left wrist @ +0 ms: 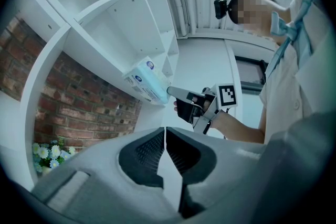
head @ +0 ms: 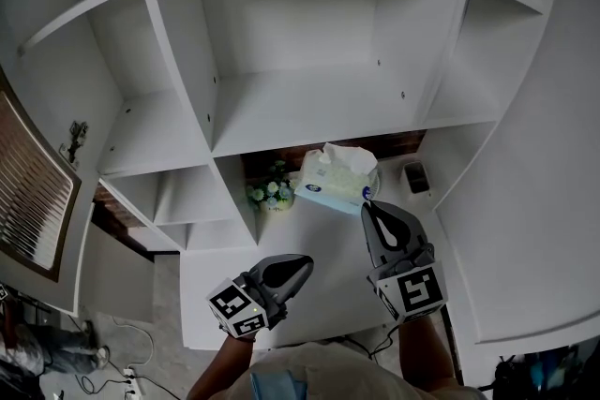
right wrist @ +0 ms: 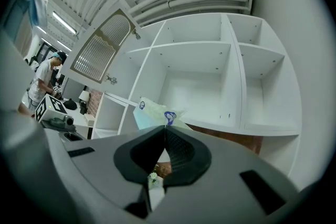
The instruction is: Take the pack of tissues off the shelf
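The pack of tissues (head: 336,175) is in front of the low compartment of the white shelf (head: 309,108), the one with the brick wall (left wrist: 84,97) behind, and one tissue stands up from its top. It is tilted, with one corner toward me. I think it is already lifted from its place, but I cannot say for sure that it is free from the shelf board.

My right gripper (head: 367,204) has this near corner. In the right gripper view the jaws are together and the thin edge of the wrapping, with the blue mark, comes out just above the tips (right wrist: 165,128). I judge that I pinch only the film there. This is why the jaws look almost fully closed, and why the pack hangs crooked.

The small flowers (head: 269,193) stand just beside the pack on its left, so I took it from the right corner, not to push them. A small dark object (head: 416,175) lies to the right, apart.

My left gripper (head: 305,263) waits lower, over the white counter (head: 309,239), with its jaws closed together on nothing. It is not needed for such a light thing.
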A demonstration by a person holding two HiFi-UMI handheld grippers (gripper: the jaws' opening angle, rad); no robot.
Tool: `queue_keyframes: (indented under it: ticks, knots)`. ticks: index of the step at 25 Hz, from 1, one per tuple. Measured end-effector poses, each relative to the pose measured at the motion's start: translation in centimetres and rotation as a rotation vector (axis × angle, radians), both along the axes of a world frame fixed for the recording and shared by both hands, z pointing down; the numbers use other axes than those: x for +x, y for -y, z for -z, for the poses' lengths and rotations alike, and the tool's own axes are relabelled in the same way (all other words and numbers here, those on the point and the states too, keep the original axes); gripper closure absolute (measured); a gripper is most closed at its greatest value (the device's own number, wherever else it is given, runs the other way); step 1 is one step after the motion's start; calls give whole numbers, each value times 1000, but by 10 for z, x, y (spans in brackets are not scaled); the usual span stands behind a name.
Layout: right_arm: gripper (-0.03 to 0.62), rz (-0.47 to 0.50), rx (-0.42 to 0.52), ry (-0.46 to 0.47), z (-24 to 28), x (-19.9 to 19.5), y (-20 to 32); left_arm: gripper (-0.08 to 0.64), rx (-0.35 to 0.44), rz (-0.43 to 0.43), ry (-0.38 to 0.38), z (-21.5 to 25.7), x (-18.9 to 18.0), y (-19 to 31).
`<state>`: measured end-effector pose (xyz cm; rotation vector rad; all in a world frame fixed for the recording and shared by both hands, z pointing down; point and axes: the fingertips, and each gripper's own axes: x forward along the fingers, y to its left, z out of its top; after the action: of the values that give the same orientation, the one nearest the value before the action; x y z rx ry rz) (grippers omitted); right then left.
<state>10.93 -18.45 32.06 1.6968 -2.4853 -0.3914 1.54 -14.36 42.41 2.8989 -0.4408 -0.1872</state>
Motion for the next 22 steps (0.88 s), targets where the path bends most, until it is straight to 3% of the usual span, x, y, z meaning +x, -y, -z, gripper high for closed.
queue_keyframes:
  ticks: [22]
  knots:
    - [575, 28, -206, -24, -97, -14, 17, 546, -46, 27, 51, -31, -2, 7]
